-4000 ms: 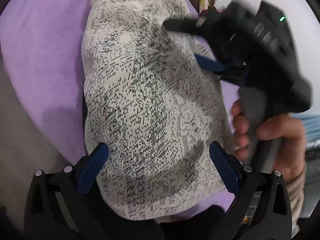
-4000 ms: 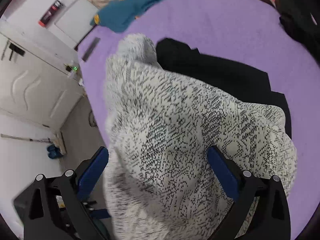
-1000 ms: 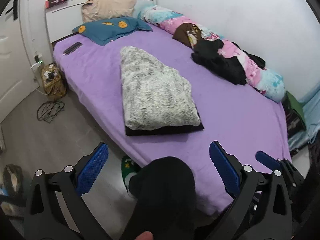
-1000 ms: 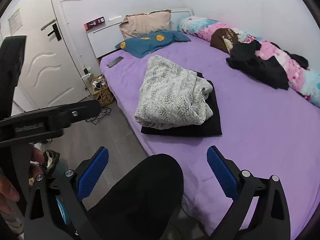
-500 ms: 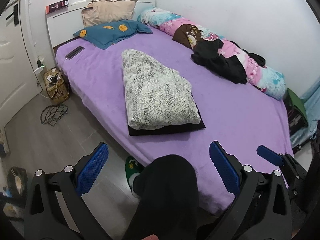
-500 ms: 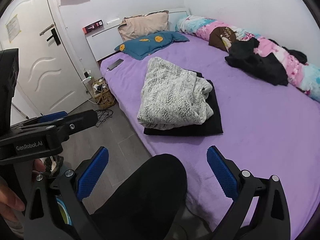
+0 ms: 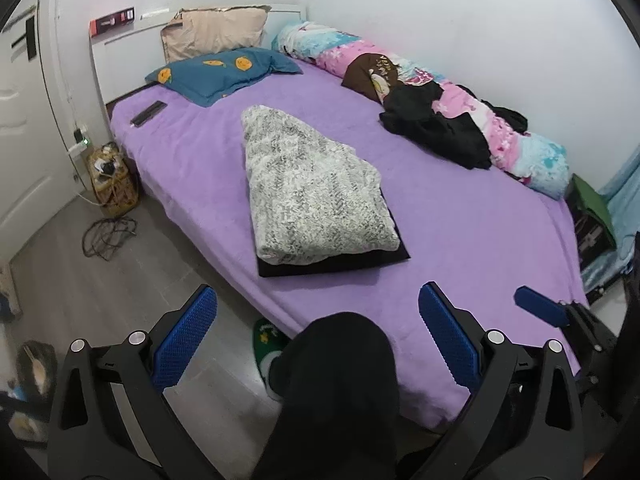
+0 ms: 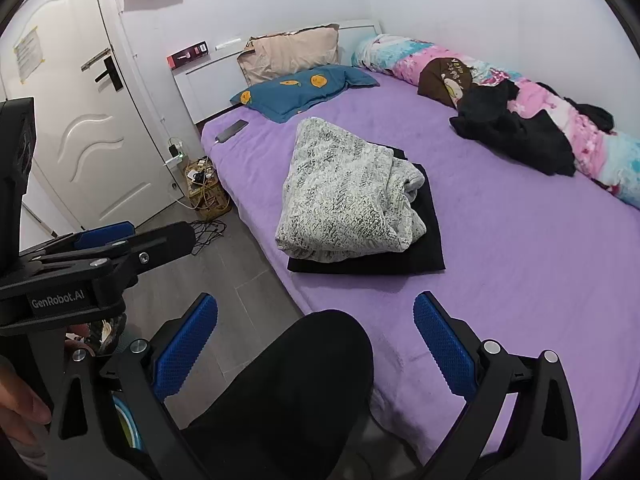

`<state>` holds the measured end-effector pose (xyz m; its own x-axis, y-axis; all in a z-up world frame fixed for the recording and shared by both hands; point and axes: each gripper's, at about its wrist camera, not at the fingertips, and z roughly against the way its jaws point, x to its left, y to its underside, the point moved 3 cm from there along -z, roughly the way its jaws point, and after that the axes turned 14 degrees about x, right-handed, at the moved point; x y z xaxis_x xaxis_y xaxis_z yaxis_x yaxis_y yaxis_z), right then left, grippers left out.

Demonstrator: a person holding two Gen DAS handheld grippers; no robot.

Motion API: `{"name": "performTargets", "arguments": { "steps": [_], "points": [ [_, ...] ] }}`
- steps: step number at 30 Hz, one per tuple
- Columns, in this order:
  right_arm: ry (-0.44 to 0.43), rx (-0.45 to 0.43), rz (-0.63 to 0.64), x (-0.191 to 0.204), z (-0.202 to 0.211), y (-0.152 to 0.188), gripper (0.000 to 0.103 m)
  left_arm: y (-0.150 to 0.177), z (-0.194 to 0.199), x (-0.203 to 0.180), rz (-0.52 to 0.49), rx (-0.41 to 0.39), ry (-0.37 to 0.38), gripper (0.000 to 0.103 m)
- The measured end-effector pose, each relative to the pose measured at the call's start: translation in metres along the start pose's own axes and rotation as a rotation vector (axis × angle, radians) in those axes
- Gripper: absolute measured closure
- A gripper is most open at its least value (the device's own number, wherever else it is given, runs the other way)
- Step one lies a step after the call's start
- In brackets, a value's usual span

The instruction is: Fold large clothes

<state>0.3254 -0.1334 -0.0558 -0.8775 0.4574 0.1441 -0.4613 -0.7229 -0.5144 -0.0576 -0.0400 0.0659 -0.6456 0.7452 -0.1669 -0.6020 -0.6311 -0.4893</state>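
Both the left gripper (image 7: 316, 336) and the right gripper (image 8: 316, 338) stand wide and empty above a black-clad knee (image 8: 288, 380), which hides the bed's near edge. Farther, the folded speckled sweater (image 7: 312, 196) lies on a folded black garment (image 7: 360, 262), mostly covered, on the purple bed (image 7: 460, 220).

**Bed layout ahead of both grippers**

Ahead of the left gripper (image 7: 316, 336) the bed (image 7: 460, 216) carries a folded sweater (image 7: 316, 196) lying on a flat dark garment (image 7: 360, 262). Beyond them sit two pillows (image 7: 224, 68); a phone (image 7: 148, 113) lies far left. A rolled quilt (image 7: 520, 140) and heaped clothes (image 7: 440, 128) lie to the right. A knee (image 7: 340, 380) sits between the fingers.
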Motion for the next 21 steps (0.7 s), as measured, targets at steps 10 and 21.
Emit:
{"name": "performTargets", "arguments": {
  "steps": [10,21],
  "points": [
    [0.000,0.002,-0.001,0.0003,0.0012,-0.0008,0.006,-0.0030,0.0038,0.0026,0.000,-0.018,-0.021,0.006],
    [0.012,-0.005,0.002,0.0024,0.0023,0.0010,0.006,-0.0034,0.0031,0.0048,0.011,-0.012,0.011,0.006]
  ]
}}
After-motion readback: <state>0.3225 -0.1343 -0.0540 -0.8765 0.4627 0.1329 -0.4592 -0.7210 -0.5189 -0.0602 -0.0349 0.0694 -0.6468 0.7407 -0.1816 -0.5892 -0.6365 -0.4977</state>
